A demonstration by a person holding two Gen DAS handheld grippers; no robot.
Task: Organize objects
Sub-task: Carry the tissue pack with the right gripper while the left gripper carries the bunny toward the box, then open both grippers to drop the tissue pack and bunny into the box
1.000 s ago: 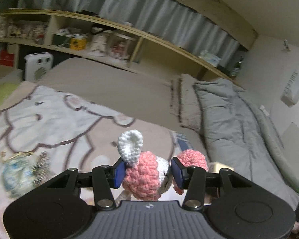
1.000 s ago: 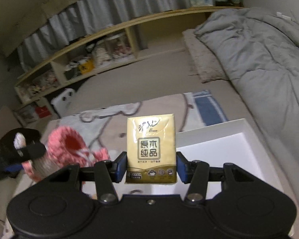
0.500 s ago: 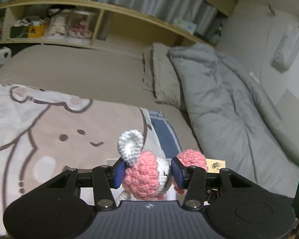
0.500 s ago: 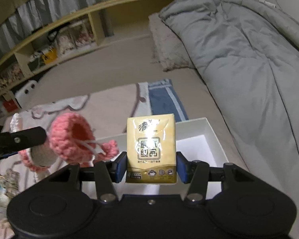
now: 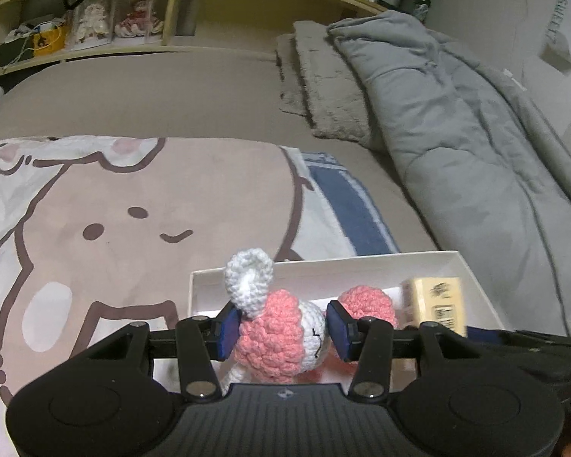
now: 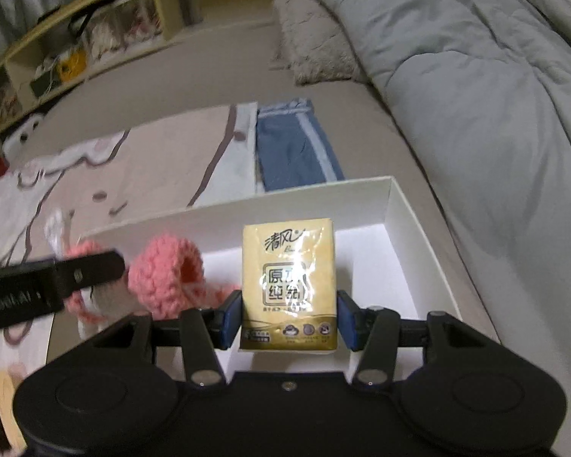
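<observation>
A pink crochet doll is gripped by the left tool, and a yellow tissue pack by the right tool, above the white box on the bed.

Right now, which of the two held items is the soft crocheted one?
The pink-and-white crochet doll in the left gripper. The right gripper holds a flat yellow tissue pack; both hover over the white box.

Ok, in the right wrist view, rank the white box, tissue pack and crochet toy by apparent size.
1. White box, widest by far.
2. Tissue pack, though it sits nearest the camera.
3. Crochet toy; partly hidden by the left gripper, so its rank against the pack is unsure.
</observation>
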